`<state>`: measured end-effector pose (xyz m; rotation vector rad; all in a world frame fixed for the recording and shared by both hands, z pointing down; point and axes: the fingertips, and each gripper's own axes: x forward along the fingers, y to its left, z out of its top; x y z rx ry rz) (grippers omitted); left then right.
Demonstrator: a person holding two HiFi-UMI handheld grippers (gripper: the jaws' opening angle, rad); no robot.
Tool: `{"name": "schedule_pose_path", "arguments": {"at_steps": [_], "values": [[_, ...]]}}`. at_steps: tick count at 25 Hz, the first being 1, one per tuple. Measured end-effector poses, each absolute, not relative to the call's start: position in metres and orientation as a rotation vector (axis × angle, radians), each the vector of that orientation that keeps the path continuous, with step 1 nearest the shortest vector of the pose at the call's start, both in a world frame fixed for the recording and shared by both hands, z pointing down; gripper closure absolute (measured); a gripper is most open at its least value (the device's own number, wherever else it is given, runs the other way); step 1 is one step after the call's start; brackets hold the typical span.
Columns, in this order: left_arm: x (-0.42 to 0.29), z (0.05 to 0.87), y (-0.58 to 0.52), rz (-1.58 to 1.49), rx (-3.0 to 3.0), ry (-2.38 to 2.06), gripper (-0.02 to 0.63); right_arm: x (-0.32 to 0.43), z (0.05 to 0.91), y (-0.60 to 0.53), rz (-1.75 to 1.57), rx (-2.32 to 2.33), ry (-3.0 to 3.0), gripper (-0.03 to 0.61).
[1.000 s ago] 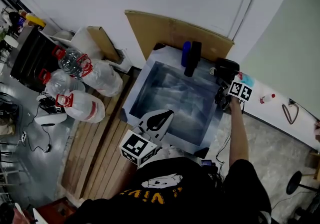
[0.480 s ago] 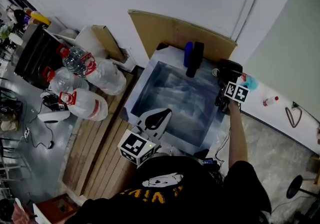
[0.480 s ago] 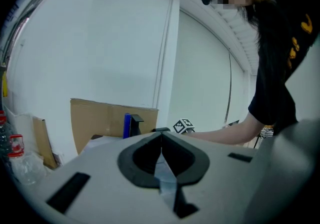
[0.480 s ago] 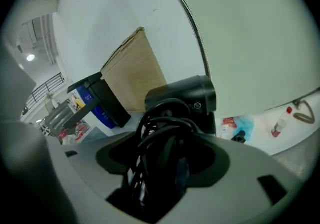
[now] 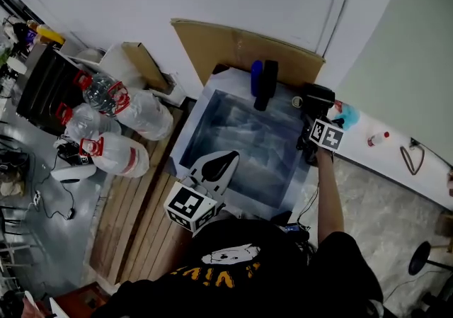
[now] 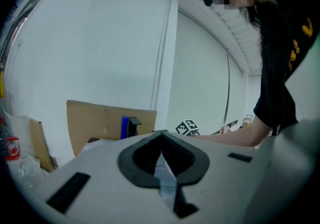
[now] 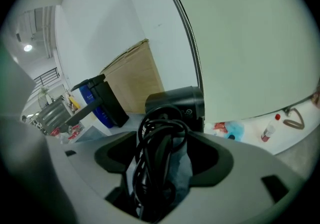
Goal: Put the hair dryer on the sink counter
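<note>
Hair dryer (image 5: 318, 96) lies at the back right corner of the worktop (image 5: 301, 175), just beside the sink (image 5: 241, 141) and close to the wall, as seen in the head view. The right tool (image 5: 312, 120) reaches it from the near side, the person's arm stretched along the sink's right rim. The left tool (image 5: 228, 161) hangs over the sink's near edge, apparently parked clear of the job.

In the left gripper view, the left tool (image 6: 161, 135) has its pads pressed together at the tips with nothing between them, aimed toward the cardboard sheet (image 6: 95, 118) leaning on the wall.

In the right gripper view, the right tool (image 7: 162, 150) has just been opening its jaws. They stand spread, the pads off the dryer's handle and its wound black cord (image 7: 156, 165), which lie between them. It reads as a release, with the worktop carrying the weight. The dryer's long axis, its handle, runs along the tool's line toward the wall. The barrel (image 7: 177, 102) lies crosswise at the far end; which end is the nozzle cannot be told.
</note>
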<state>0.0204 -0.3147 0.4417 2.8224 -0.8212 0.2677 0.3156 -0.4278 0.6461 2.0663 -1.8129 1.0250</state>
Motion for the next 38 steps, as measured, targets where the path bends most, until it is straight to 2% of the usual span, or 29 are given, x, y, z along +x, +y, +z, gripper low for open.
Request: {"name": "schedule_pose_path", "arguments": {"at_steps": [11, 18, 31, 38], "values": [[0.039, 0.438, -0.314, 0.267, 2.863, -0.72, 0.604, 0.308, 0.612, -0.394, 1.036, 2.111, -1.94, 0.275], [0.043, 0.441, -0.31, 0.261, 2.88, -0.623, 0.604, 0.267, 0.565, -0.362, 0.985, 2.104, -2.136, 0.278], [-0.004, 0.434, -0.28, 0.197, 2.915, -0.396, 0.604, 0.142, 0.505, -0.283, 0.91, 2.14, -2.261, 0.436], [-0.052, 0.436, -0.264, 0.187, 2.923, -0.336, 0.604, 0.07, 0.49, -0.249, 0.839, 2.144, -2.258, 0.459]]}}
